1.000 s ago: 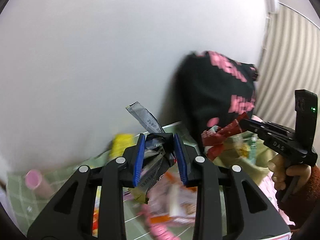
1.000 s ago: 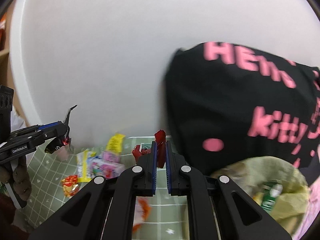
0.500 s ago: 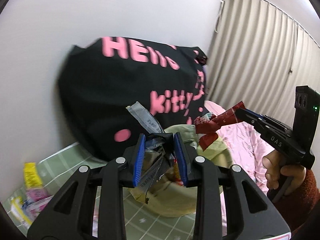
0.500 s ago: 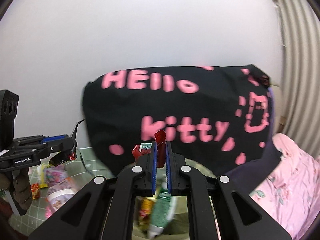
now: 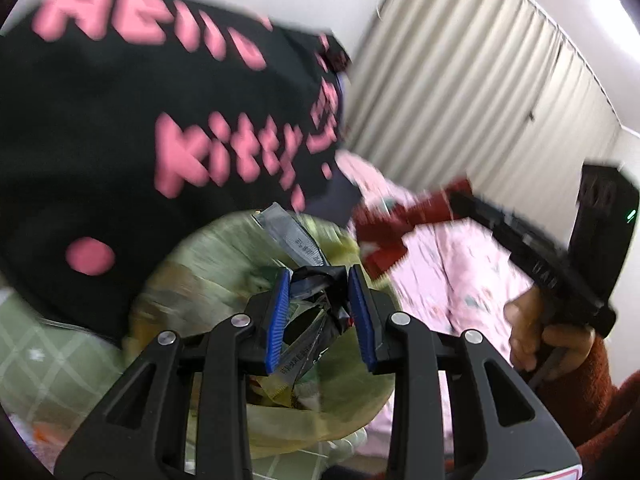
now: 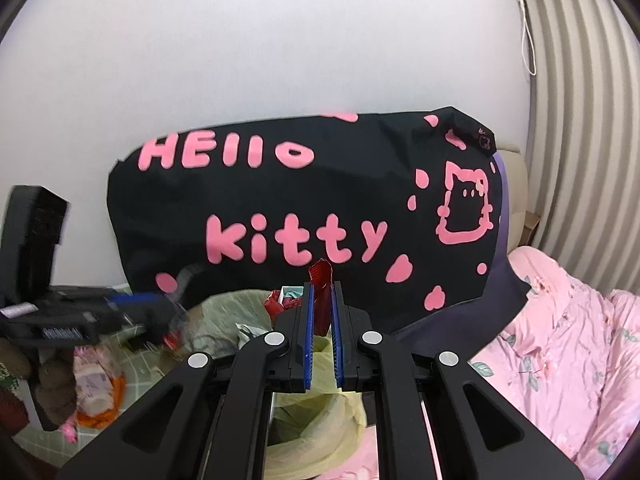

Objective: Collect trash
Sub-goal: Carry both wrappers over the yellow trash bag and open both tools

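Trash, in transit: silver wrapper (image 5: pixel 316 300) clamped in left gripper (image 5: pixel 320 304) above yellow-green bag (image 5: pixel 208 264); red wrapper (image 6: pixel 320 300) clamped in right gripper (image 6: pixel 320 340), bag at 6 o'clock. Unreleased; packets (image 6: pixel 96 384) remain at 8 o'clock.

red wrapper (image 6: pixel 320 300) | silver-black wrapper (image 5: pixel 316 300) | black pink-lettered bag (image 6: pixel 280 208) | yellow-green bag (image 5: pixel 224 260)

I see a plain white wall (image 6: pixel 280 40) filling the back of the room. A black cushion (image 6: pixel 304 208) printed with pink "Hello kitty" lettering leans against it. To the cushion's right hang pale, vertically pleated curtains (image 6: pixel 580 120), with a white cord beside them. Below the curtains lies pink floral bedding (image 6: pixel 560 340). Left of the cushion is a green checked cloth (image 5: pixel 48 360).
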The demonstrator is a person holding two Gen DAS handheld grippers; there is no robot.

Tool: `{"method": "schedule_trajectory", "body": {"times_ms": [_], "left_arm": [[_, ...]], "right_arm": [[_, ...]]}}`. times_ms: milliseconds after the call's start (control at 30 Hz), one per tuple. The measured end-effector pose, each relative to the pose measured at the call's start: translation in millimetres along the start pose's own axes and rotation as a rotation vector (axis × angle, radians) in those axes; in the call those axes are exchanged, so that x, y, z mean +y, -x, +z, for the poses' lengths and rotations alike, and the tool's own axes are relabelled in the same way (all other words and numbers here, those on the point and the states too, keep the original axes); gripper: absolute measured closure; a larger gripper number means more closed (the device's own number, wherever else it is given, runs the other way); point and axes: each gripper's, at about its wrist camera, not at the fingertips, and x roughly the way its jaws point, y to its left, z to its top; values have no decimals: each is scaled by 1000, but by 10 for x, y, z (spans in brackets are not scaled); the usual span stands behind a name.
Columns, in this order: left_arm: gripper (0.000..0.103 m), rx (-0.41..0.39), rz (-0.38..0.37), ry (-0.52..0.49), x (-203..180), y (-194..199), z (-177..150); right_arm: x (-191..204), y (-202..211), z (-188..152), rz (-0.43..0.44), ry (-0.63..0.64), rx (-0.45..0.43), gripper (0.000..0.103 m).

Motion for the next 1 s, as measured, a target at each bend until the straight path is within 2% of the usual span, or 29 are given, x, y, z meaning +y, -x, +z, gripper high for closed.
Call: {"method": "schedule_trajectory", "body": {"times_ms": [133,167,200,267,433,567,700,900,1000], "left_arm": [[74,128,27,-37,-103,-547,-131],[74,143,52,-49,-119,-613,-152],[75,157,110,-71,-119,-691,-170],[76,168,185,-66,-13,-753,-186],[77,181,248,-22,245,-684,-206],[77,186,252,4,375,-641,-257],[77,167,206,20,422,-535,-281],[73,120,155,35,410,-306,-283],[67,102,157,38,372,-183,-287]], "right_arm": [[-54,-117,-12,-3,10,32,94],[-73,-150,-21,1,10,44,94],[-89,-192,-35,9,8,59,94],[-113,-291,-89,47,-13,95,94],[-33,-603,-288,110,-13,193,94],[113,-784,-384,153,16,257,94],[233,-892,-430,192,38,298,94],[336,-891,-478,184,42,320,92],[356,-856,-502,176,40,324,81]]}}
